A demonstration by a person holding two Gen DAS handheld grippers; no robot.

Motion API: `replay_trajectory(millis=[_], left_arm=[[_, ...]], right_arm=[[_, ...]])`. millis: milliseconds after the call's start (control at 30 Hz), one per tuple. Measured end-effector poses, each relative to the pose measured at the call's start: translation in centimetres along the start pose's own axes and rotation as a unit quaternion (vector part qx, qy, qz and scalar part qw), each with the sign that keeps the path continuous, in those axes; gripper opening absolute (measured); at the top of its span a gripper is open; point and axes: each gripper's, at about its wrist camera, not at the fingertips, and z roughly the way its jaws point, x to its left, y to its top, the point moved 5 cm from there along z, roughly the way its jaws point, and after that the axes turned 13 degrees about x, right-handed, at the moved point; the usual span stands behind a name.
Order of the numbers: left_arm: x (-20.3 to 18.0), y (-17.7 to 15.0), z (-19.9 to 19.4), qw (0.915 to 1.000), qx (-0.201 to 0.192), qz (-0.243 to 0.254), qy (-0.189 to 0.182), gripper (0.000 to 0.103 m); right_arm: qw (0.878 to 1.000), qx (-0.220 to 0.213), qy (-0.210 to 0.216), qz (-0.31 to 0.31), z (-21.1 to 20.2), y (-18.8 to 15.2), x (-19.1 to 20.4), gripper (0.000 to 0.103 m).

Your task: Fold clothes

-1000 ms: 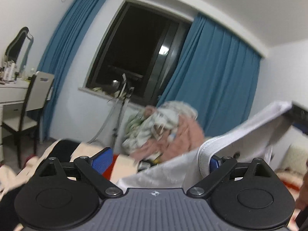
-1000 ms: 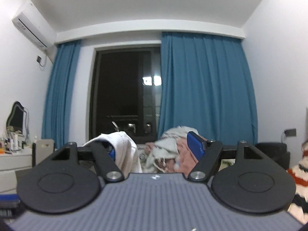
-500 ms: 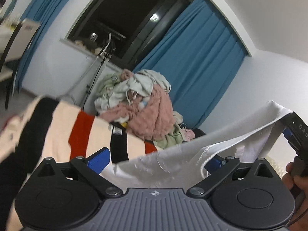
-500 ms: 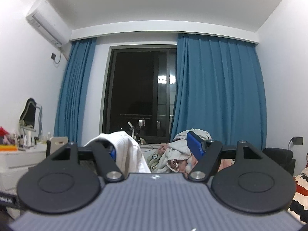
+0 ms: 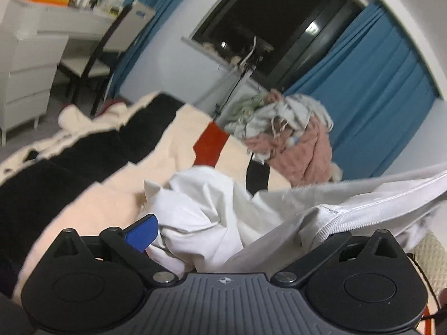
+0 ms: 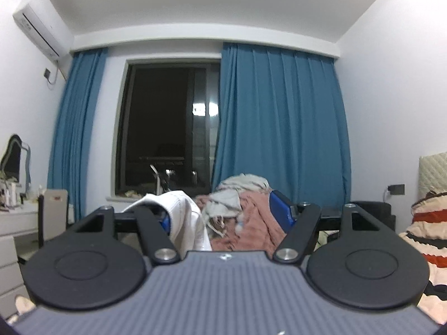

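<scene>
The left gripper [image 5: 240, 229] has its jaws spread wide, and they have just been opening further. The white garment [image 5: 206, 203] lies bunched between them, its ribbed hem draped over the right finger so that its pad is hidden; the blue pad [image 5: 142, 233] of the left finger stands just beside the crumpled cloth, and no squeeze on it shows. The right gripper [image 6: 229, 217] has its jaws partly apart. A fold of the same white garment [image 6: 184, 220] hangs over its left finger, while the blue pad of its right finger [image 6: 282, 212] stands clear of the fabric; whether the cloth is pinched I cannot tell.

Only the left wrist view shows the garment's full spread: from the crumpled mass between the jaws it stretches in a taut band toward the right edge of the picture, lying over the striped blanket [image 5: 117, 167] on the bed. Beyond the garment sits the pile of clothes [image 5: 290, 131], pink and grey, and past the pile a dressing table [image 5: 36, 44] with a chair [image 5: 97, 55].

Only the right wrist view shows the upper room: the blue curtains [image 6: 282, 128] behind the pile of clothes, the dark window [image 6: 164, 131] and the air conditioner [image 6: 42, 22] high on the wall.
</scene>
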Motion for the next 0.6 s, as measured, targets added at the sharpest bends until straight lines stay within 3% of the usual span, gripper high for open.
replay_trajectory(millis=[133,200,267,367,600], left_arm=[[-2.0,1.9,-1.8,0.9980,-0.043,0.042,0.020,0.103],[-3.8,4.2,-3.1,0.9957,-0.064,0.064,0.021,0.102],[-6.8,7.4,-5.7,0.9909,-0.099,0.089,0.019,0.101],[-11.8,12.4,-11.1,0.9800,-0.161,0.116,0.001,0.101],[-20.6,20.5,-27.1,0.9376,-0.309,0.151,-0.051,0.103]], right_arm=[[0.998,0.054,-0.016,0.007,1.9,-2.2,-2.4,0.069],[0.997,0.073,-0.007,0.027,2.7,-1.6,-3.8,0.069],[0.996,0.071,0.009,0.054,2.6,1.5,-4.8,0.069],[0.997,0.030,0.029,0.061,1.2,8.1,-5.1,0.069],[0.993,-0.093,0.075,0.021,-7.1,24.2,-4.8,0.069]])
